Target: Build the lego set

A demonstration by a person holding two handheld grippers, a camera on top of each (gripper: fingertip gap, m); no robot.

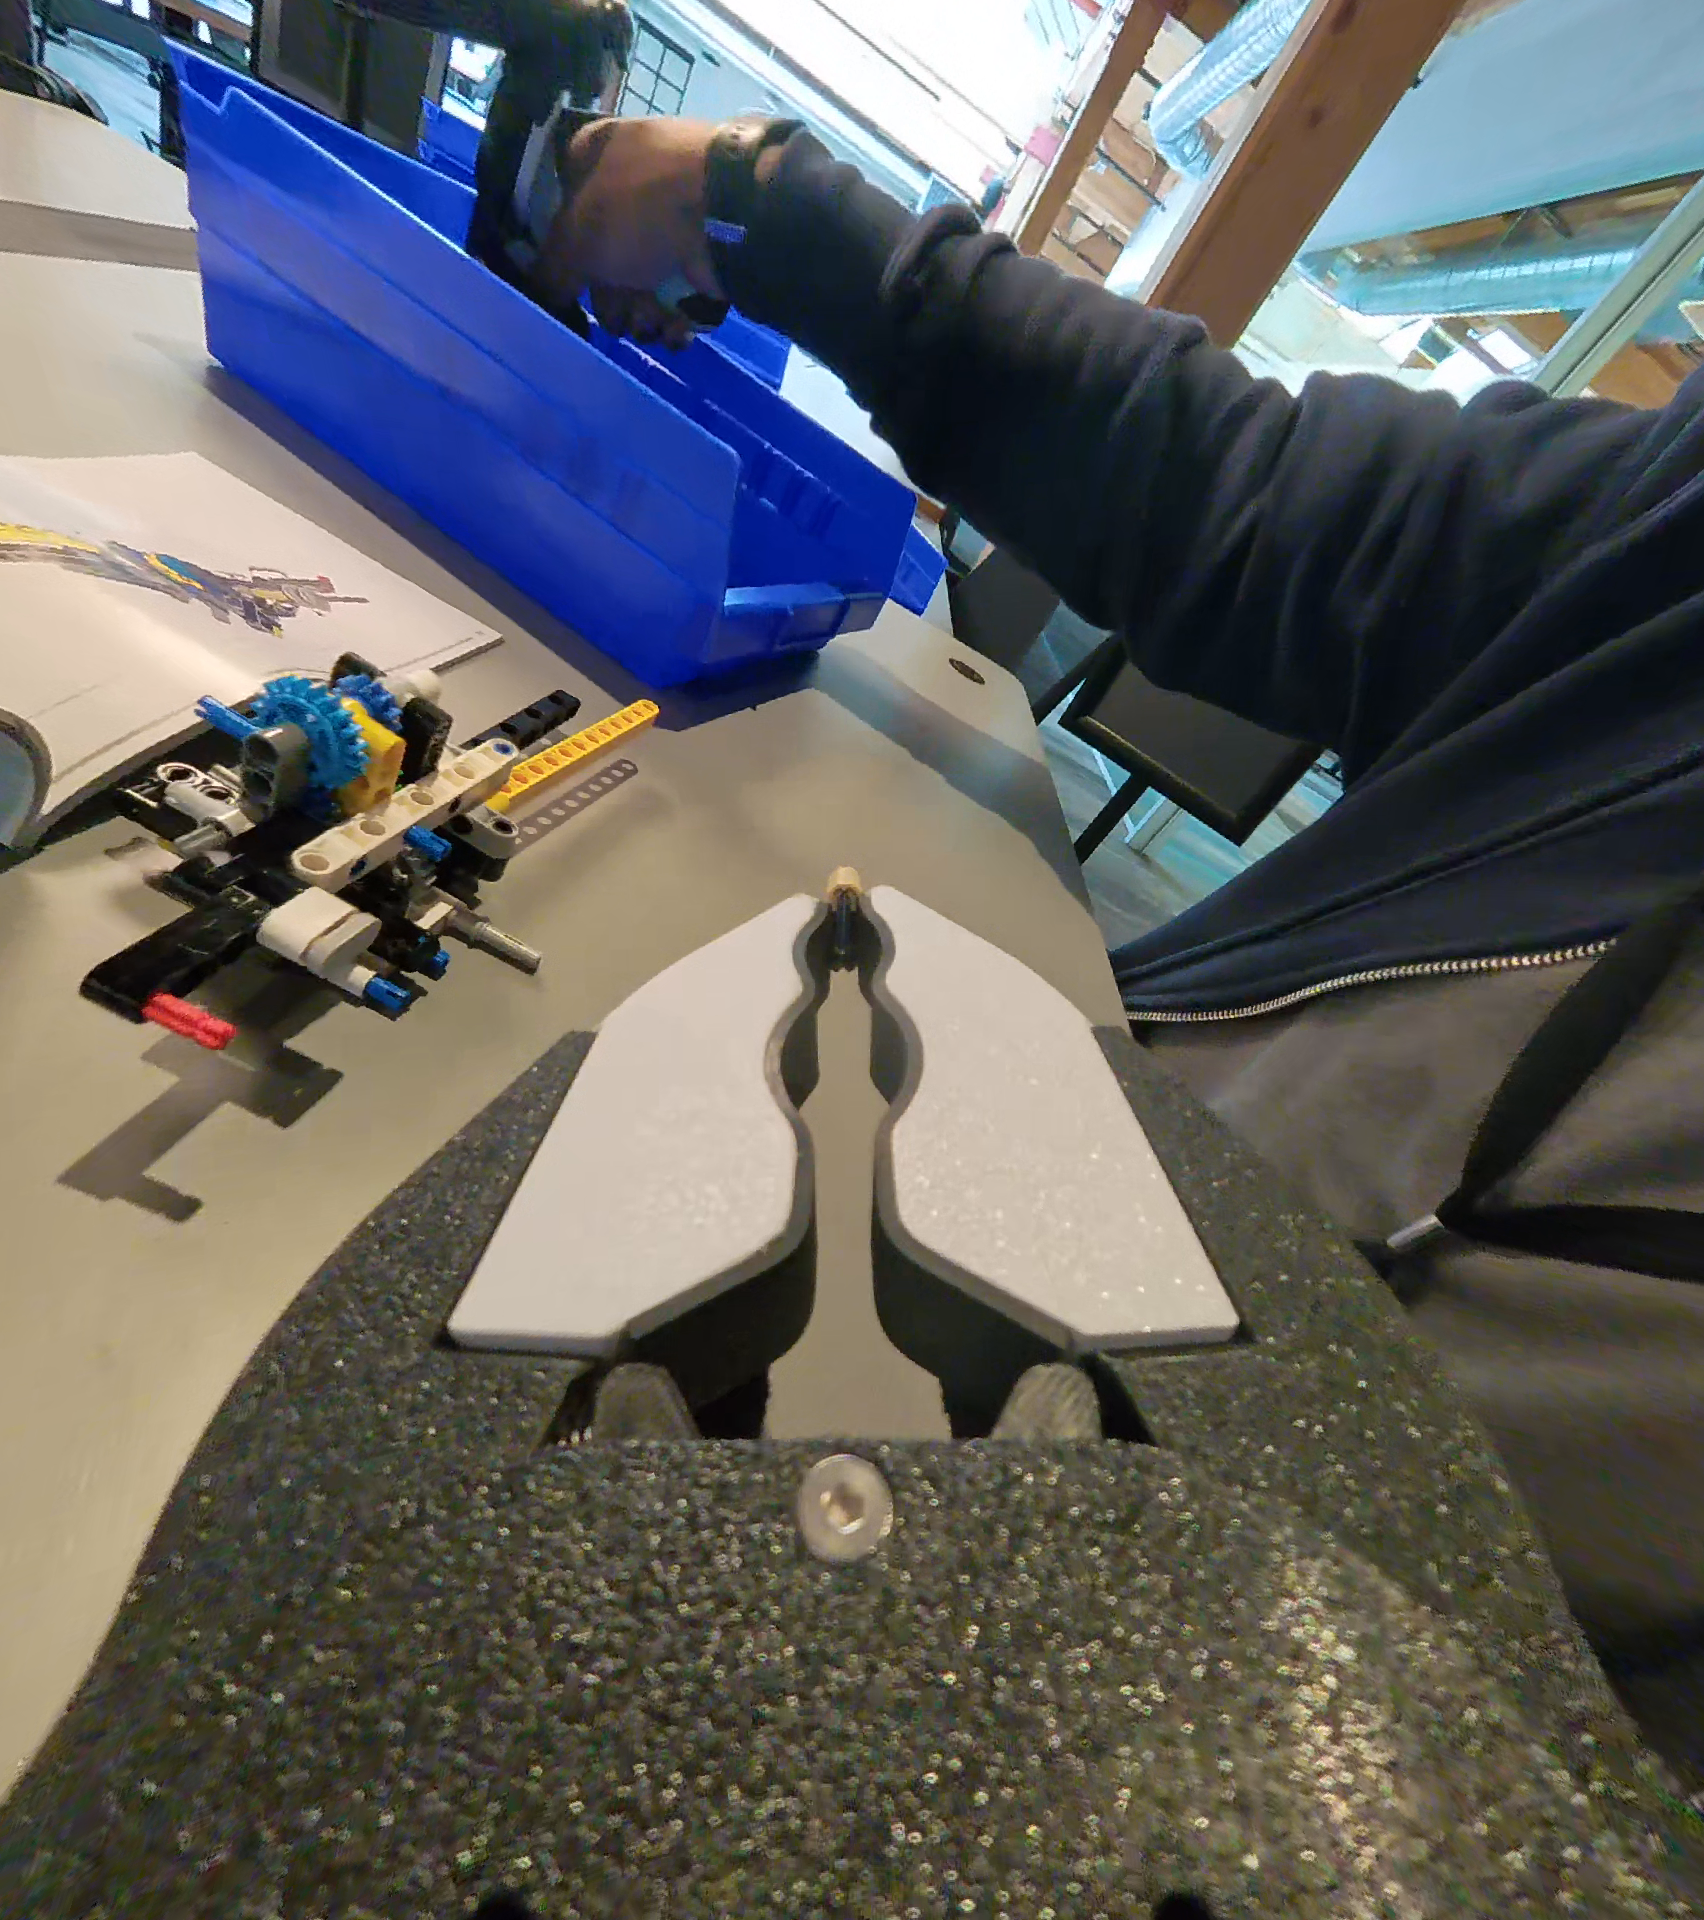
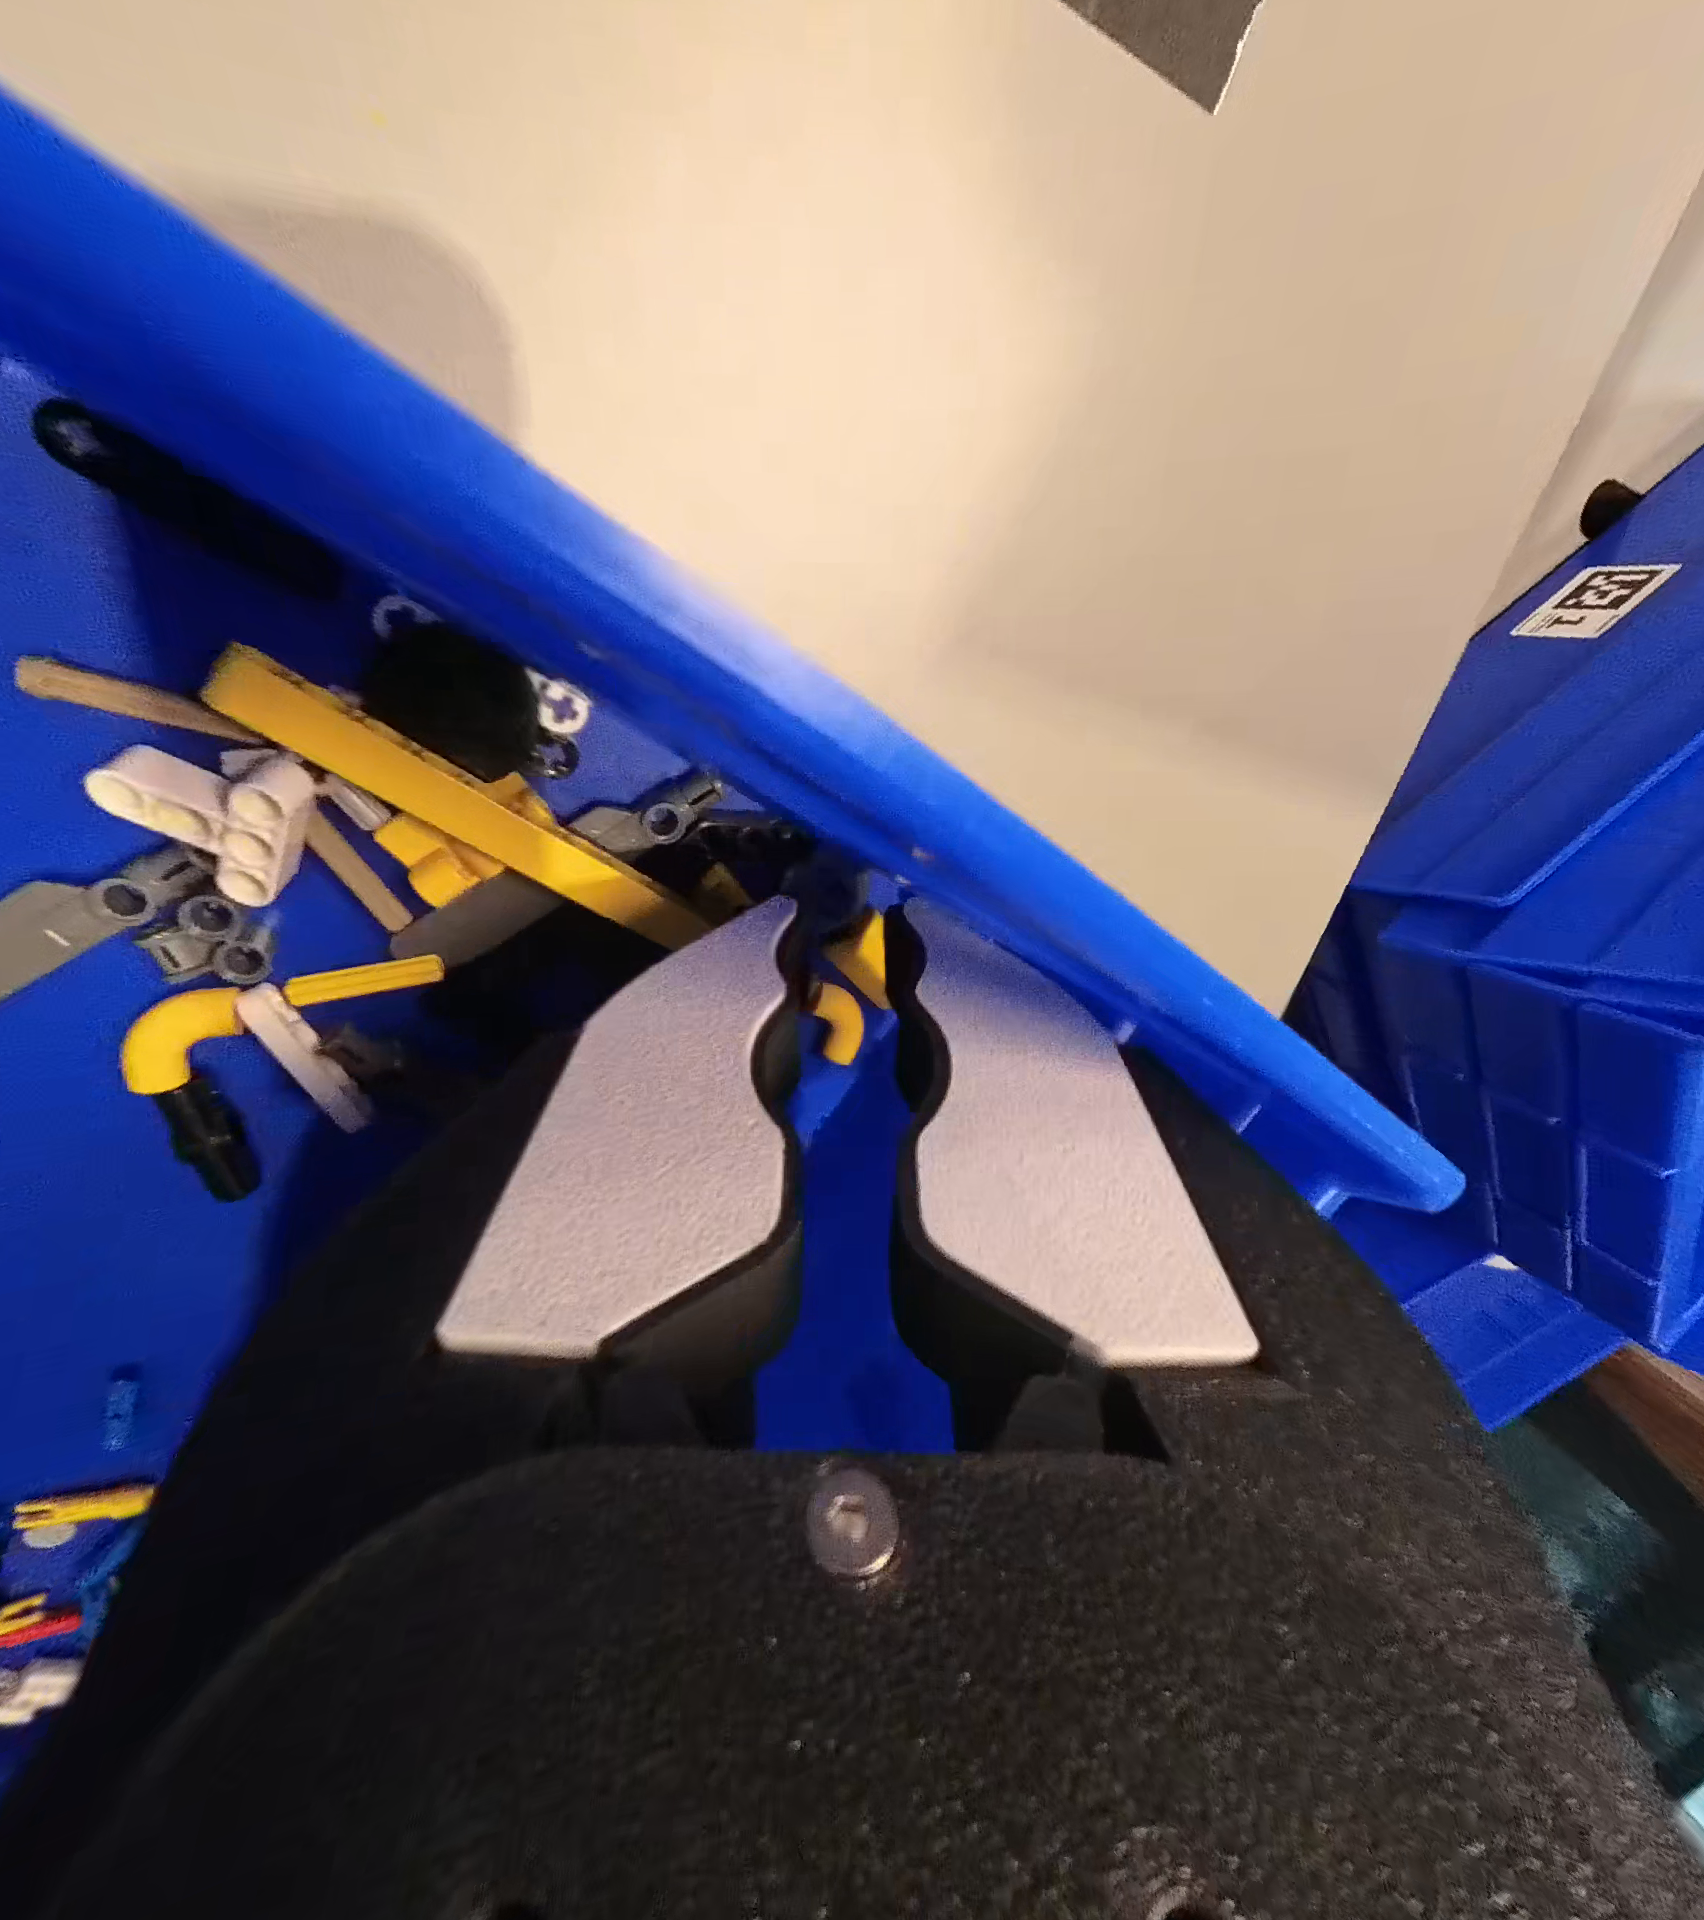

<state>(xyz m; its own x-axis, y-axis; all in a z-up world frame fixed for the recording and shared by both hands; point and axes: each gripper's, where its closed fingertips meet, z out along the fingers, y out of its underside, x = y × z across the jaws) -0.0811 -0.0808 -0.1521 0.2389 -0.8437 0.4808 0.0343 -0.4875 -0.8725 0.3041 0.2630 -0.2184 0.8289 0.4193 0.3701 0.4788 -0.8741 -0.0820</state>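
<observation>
The part-built lego model (image 1: 339,831), with blue gears, a white beam and a yellow beam, lies on the grey table (image 1: 48,1299). My left gripper (image 1: 844,902) is to its right, above the table edge, shut on a small black pin with a tan end (image 1: 843,891). My right gripper (image 2: 846,914) is inside the blue bin (image 2: 412,499), its jaws close together over loose pieces by the bin wall. A small dark piece (image 2: 830,885) sits at its tips; the blur hides whether it is gripped. The right gripper also shows in the left wrist view (image 1: 557,208), held down into the bin (image 1: 474,447).
An open instruction booklet (image 1: 131,603) lies left of the model. Yellow beams (image 2: 432,790), white connectors (image 2: 235,821) and grey connectors (image 2: 193,914) lie on the bin floor. A second blue bin (image 2: 1606,935) stands to the right. A person's dark sleeve (image 1: 1243,499) crosses above the table. The tips of one gripper are about 50 cm away from the tips of the other.
</observation>
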